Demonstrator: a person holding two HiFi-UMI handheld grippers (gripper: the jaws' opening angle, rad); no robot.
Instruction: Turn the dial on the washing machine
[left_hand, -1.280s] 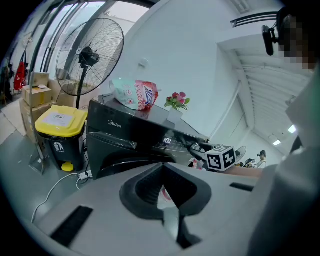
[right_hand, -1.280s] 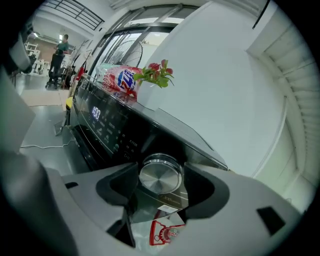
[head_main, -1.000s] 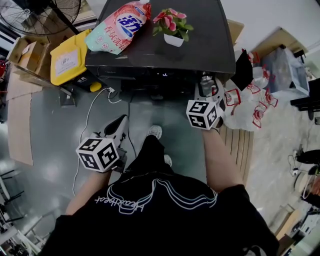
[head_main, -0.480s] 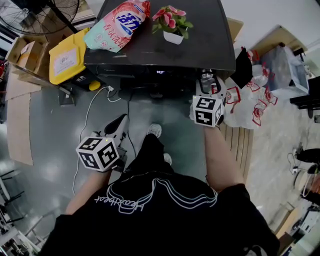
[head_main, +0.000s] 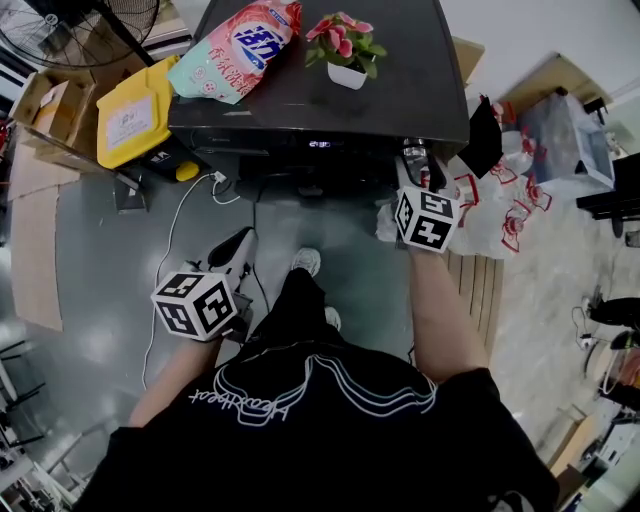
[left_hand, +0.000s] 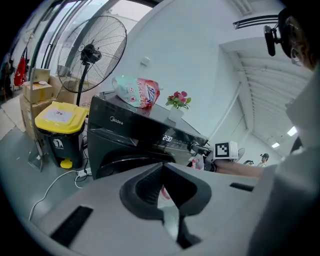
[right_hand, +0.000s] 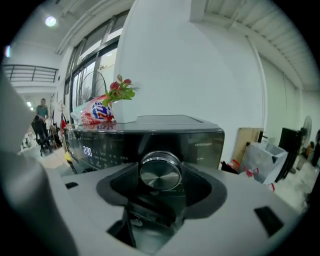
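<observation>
Right gripper is closing its two jaws on the round metal dial, one dark pad pressing on each side of it, the brushed face showing between them. The dial is sitting on the front panel of the washing machine, at the panel's right end, just under the front right corner of the top. Left of the dial, lit digits are glowing on the dark panel. The right forearm is reaching straight out to the machine, with the marker cube riding just behind the jaws. Left gripper is hanging low and well apart from the machine, over the grey floor, with its jaws drawn together and nothing between them. It is pointing toward the machine's front. On the machine's top, a pink and blue detergent bag is lying aslant across the left edge, one end hanging past it. A small white pot of pink flowers is standing upright near the middle of the top, just beside the bag. On the floor to the machine's left, a yellow-lidded bin is standing close against its side, with cardboard boxes and a standing fan beyond. White plastic bags are heaping on the floor off the machine's right corner.
</observation>
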